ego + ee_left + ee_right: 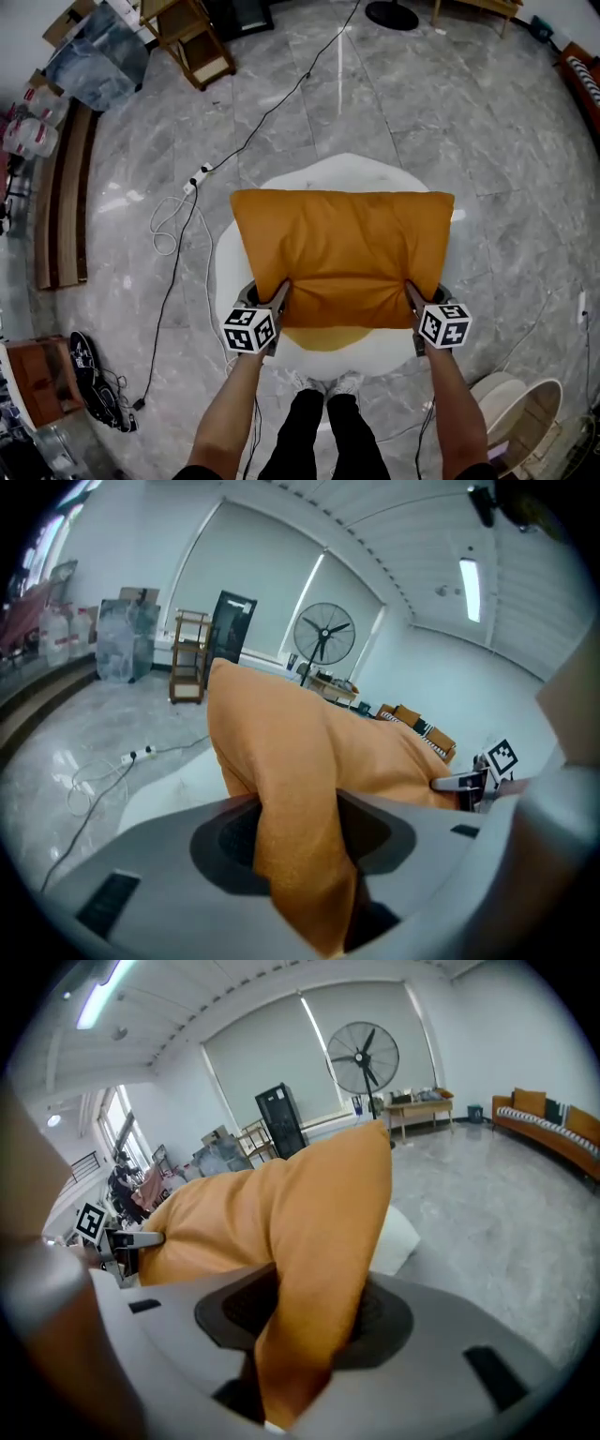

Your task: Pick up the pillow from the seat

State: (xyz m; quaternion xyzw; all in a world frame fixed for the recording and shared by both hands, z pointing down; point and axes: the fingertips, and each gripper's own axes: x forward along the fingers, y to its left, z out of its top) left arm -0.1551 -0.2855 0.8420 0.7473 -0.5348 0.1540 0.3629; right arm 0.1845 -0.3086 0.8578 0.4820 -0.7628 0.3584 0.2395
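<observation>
An orange pillow (342,253) lies across a round white seat (232,272), its near edge lifted a little. My left gripper (281,287) pinches the pillow's near left corner and my right gripper (410,287) pinches the near right corner. In the left gripper view a fold of the pillow (281,752) is squeezed in the left gripper (300,847), and the right gripper (473,782) shows at the far side. The right gripper view has the same orange cloth (309,1204) clamped in the right gripper (305,1327), with the left gripper (117,1239) beyond it.
A power strip (198,176) with trailing cables lies on the marble floor to the left. A wooden shelf cart (192,42) stands at the back left, a fan base (392,13) at the back. The person's shoes (323,382) are just under the seat's near edge.
</observation>
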